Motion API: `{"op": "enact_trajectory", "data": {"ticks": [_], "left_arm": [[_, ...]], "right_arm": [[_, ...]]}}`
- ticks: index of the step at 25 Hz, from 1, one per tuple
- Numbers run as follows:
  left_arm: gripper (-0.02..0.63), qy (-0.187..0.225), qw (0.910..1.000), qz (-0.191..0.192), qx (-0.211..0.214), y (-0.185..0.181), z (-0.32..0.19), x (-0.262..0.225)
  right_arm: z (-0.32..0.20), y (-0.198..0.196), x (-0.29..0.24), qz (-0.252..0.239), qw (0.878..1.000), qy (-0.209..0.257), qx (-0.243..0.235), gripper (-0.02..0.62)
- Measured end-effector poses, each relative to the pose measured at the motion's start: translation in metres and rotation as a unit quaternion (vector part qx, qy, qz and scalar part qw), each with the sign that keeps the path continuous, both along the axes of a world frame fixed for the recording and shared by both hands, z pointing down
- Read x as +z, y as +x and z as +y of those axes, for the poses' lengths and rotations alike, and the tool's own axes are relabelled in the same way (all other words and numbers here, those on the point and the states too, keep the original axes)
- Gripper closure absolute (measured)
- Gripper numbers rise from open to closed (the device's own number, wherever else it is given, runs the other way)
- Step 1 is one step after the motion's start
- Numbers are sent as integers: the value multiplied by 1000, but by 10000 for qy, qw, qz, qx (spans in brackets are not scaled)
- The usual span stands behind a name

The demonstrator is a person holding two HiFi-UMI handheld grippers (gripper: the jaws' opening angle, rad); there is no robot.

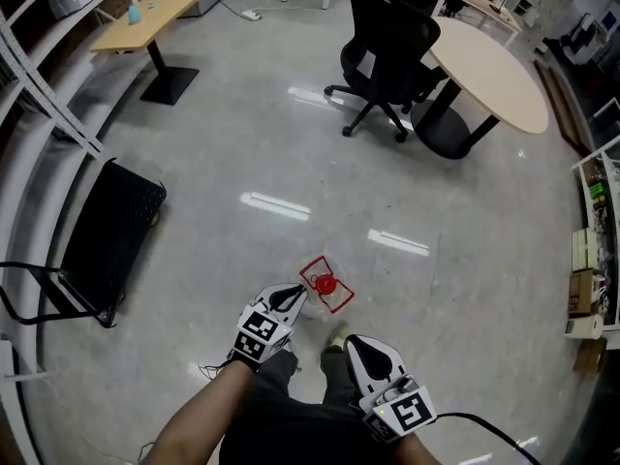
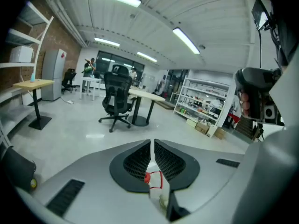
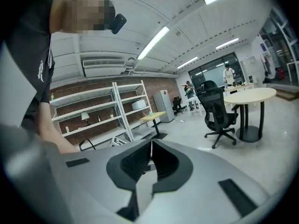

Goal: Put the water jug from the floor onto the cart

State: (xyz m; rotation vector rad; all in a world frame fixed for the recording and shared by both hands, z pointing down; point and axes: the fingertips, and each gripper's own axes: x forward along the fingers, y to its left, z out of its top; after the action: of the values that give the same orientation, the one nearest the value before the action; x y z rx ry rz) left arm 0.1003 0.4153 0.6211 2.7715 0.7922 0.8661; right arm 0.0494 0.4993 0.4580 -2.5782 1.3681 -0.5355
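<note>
The water jug (image 1: 325, 284) is clear with a red cap and a red handle, and it stands on the grey floor just ahead of the person's feet. My left gripper (image 1: 298, 292) is shut and empty, its tips close beside the jug's near left side. In the left gripper view the red cap of the jug (image 2: 148, 177) shows through the slit below the shut left gripper (image 2: 152, 146). My right gripper (image 1: 353, 341) is shut and empty, nearer to me and to the right of the jug. The black flat cart (image 1: 111, 235) sits on the floor at the left.
White shelving (image 1: 39, 95) runs along the left behind the cart. A black office chair (image 1: 387, 42) and a round table (image 1: 489, 66) stand farther ahead. A small desk (image 1: 145, 22) is at the far left, and a shelf of boxes (image 1: 591, 260) at the right edge.
</note>
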Motion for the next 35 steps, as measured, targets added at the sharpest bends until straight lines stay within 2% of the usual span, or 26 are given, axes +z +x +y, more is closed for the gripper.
{"op": "enact_trajectory", "data": {"ticks": [3, 4, 6, 7, 9, 11, 13, 15, 18, 21, 24, 25, 27, 31, 35], "left_arm": [[599, 102, 9994, -283, 151, 34, -6, 60], [579, 138, 9990, -358, 217, 47, -7, 82], [559, 222, 9973, -545, 433, 66, -4, 132], [525, 275, 9958, -661, 569, 72, -3, 158], [498, 374, 9918, -912, 816, 83, -3, 210], [472, 433, 9867, -1178, 1037, 91, -4, 256], [462, 500, 9794, -1475, 1286, 91, -1, 298], [454, 592, 9714, -1725, 1523, 92, 3, 335], [446, 656, 9608, -1953, 1856, 103, 13, 374], [443, 823, 9462, -2205, 2221, 108, 25, 406], [445, 920, 9365, -2396, 2392, 109, 39, 424], [458, 975, 9347, -2404, 2431, 109, 42, 426], [597, 1056, 9326, -2408, 2471, 106, 44, 426], [603, 767, 9309, -2609, 2440, 94, 49, 419], [604, 420, 9373, -2645, 2230, 89, 55, 404]], "right_arm": [[8, 29, 58, -342, 9989, -298, 144, 594], [13, 40, 86, -469, 9977, -425, 221, 594], [24, 60, 147, -716, 9943, -661, 440, 592], [30, 68, 180, -868, 9917, -756, 579, 592], [44, 81, 253, -1297, 9832, -909, 903, 578], [57, 87, 331, -1917, 9682, -1016, 1248, 519], [68, 82, 404, -2644, 9452, -1013, 1625, 454], [73, 75, 463, -3283, 9188, -912, 1993, 429], [74, 75, 525, -3839, 8874, -862, 2403, 394], [72, 78, 563, -4139, 8669, -810, 2658, 391], [73, 84, 578, -4304, 8582, -673, 2716, 398], [74, 85, 579, -4329, 8568, -633, 2729, 468], [75, 88, 579, -4383, 8538, -514, 2763, 524], [76, 96, 573, -4436, 8532, -432, 2708, 557], [72, 100, 564, -4429, 8579, -445, 2567, 560]]}}
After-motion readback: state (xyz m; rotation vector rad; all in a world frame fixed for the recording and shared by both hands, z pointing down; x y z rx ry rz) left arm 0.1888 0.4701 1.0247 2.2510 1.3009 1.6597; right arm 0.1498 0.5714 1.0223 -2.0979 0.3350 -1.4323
